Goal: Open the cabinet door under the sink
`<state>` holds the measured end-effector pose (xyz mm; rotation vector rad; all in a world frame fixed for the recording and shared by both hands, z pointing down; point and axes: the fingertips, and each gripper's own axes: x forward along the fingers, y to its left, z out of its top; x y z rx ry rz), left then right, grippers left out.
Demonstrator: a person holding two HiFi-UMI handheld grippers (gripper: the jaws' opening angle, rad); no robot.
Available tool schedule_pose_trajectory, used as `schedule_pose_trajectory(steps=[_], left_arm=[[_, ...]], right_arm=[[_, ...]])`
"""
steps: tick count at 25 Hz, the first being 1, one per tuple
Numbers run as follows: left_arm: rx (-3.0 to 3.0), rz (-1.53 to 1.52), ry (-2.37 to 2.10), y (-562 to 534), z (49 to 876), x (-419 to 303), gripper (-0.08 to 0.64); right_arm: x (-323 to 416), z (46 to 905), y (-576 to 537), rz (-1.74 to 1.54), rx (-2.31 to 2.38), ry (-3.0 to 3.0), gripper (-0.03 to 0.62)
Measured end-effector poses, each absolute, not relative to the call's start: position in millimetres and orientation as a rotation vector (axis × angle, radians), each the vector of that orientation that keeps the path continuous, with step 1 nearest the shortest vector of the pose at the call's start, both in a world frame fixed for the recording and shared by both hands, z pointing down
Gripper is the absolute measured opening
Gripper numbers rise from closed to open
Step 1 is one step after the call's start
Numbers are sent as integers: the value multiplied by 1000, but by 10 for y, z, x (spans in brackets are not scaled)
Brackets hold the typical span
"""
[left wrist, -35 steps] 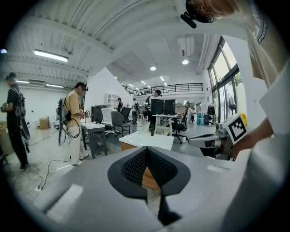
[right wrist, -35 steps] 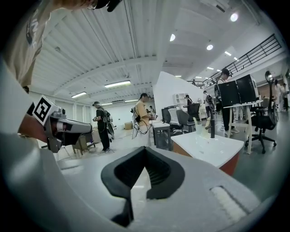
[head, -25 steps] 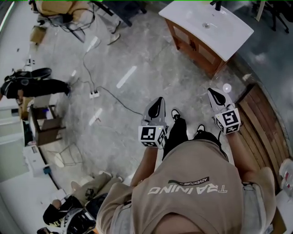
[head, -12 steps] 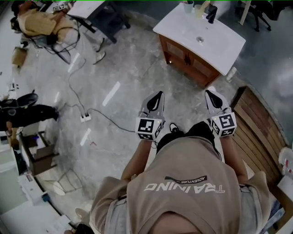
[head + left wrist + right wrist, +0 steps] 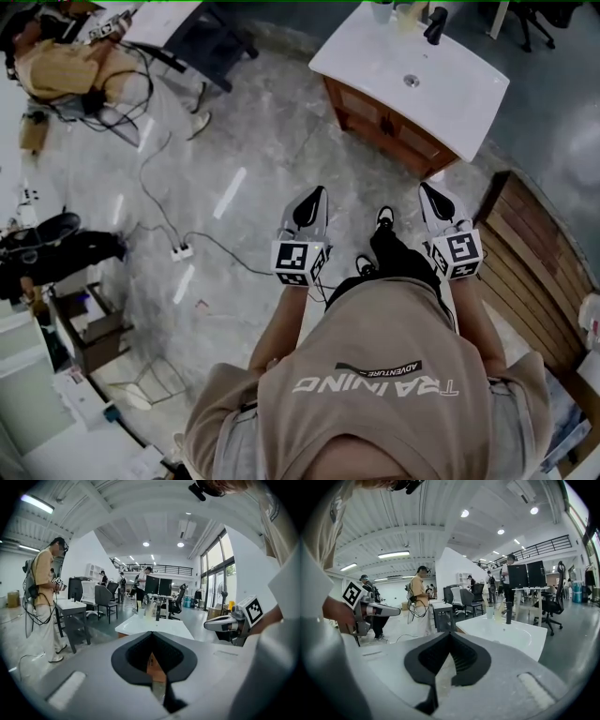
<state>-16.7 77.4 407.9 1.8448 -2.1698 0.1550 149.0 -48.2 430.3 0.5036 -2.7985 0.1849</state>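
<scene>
Left tongs, right tongs, both closed and empty, one white sink atop one wooden cabinet

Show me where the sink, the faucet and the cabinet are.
sink [image 5: 455, 89], head view, bare white top.
faucet [image 5: 434, 25], head view, black body.
cabinet [image 5: 386, 127], head view, wooden front.

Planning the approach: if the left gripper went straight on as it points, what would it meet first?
Likely the wooden cabinet front under the sink; the left gripper aims at it with only open floor between, though depth is hard to judge.
</scene>
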Motion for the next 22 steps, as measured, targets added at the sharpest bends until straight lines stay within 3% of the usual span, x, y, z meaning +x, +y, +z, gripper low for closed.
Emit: schedule_pose_trajectory(steps=[11,22], left_arm=[[1871,318,-2202,1,3835,-650,18],[1912,284,-2144,-586,3853,-924,18]], right_arm=[[776,4322,-1393,200,459,-2877,2],[496,4458,-1688,210,443,-2822,2]])
